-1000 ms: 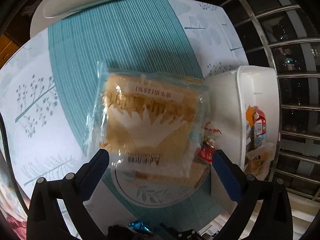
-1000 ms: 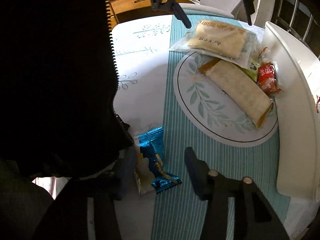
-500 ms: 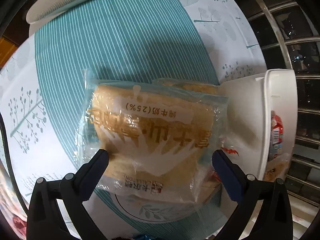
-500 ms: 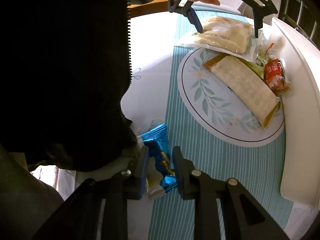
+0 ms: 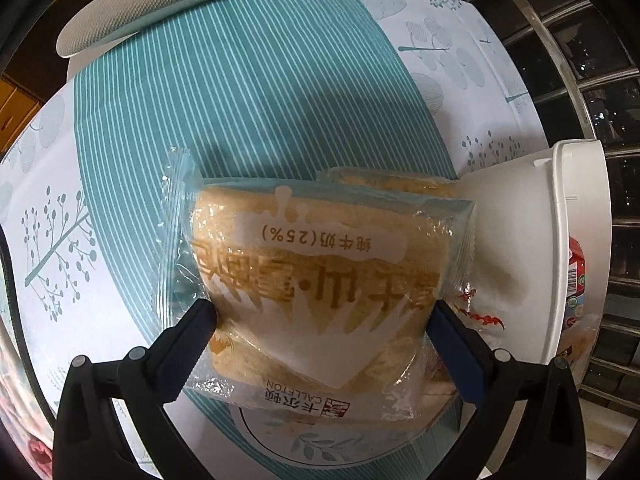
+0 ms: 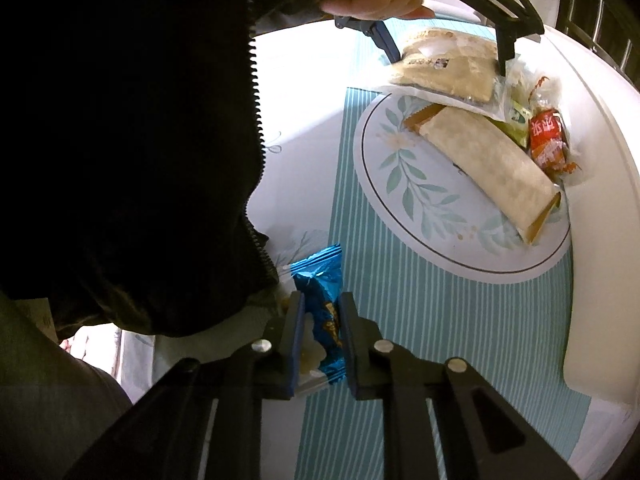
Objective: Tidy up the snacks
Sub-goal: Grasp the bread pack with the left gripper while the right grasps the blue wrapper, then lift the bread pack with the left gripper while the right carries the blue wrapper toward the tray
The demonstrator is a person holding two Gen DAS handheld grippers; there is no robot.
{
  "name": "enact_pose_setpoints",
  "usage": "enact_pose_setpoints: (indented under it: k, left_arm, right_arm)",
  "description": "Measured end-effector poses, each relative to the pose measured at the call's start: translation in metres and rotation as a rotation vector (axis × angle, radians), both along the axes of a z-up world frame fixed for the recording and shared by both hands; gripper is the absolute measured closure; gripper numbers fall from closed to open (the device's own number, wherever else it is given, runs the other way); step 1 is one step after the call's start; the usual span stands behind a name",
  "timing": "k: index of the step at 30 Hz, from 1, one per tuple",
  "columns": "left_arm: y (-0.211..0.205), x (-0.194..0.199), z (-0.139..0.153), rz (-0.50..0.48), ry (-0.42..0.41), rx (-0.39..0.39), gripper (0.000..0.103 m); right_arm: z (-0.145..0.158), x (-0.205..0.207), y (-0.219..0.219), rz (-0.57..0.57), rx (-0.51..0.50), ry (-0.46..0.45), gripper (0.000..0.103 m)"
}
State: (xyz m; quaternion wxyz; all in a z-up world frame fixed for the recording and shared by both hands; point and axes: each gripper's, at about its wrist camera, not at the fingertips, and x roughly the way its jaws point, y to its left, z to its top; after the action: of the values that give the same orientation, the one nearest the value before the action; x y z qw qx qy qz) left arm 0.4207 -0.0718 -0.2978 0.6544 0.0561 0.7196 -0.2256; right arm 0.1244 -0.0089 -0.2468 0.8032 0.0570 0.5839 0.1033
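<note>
A clear packet of sliced bread [image 5: 320, 272] lies partly on a leaf-patterned plate [image 6: 400, 208], over a long beige wrapped bar [image 6: 488, 160]. My left gripper [image 5: 320, 308] points down at it. Its fingers stand wide on either side of the bread packet [image 6: 444, 68] and touch the wrap without squeezing. Near the table's front edge a blue snack packet [image 6: 320, 276] sits between the pads of my right gripper [image 6: 322, 312], whose jaws are closing and pinch the wrapper. A red packet [image 6: 546, 140] and a green packet [image 6: 518, 118] lie beside the bar.
A white plastic bin [image 5: 576, 240] with packets inside stands right of the plate, on a teal striped runner [image 5: 240, 100]. The person's dark jacket [image 6: 120, 120] fills the left of the right wrist view. A chair back [image 5: 180, 4] and a metal railing [image 5: 600, 80] border the table.
My left gripper has come down until its fingers straddle the bread packet. My right gripper's jaws have closed in from wide apart onto the blue snack packet.
</note>
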Motion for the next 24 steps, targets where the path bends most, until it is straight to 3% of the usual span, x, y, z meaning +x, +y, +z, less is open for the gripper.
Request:
enact_pose_setpoints:
  k: [12,24]
  left_arm:
    - [0.023,-0.030,0.009,-0.030,-0.166,-0.089,0.000]
    - [0.066,-0.076,0.010,-0.034,-0.176,-0.046,0.002]
  right_arm:
    - [0.008,-0.016,-0.025,-0.126,0.041,0.070,0.091]
    - [0.033,-0.049,-0.058,-0.295,0.107,0.075,0.093]
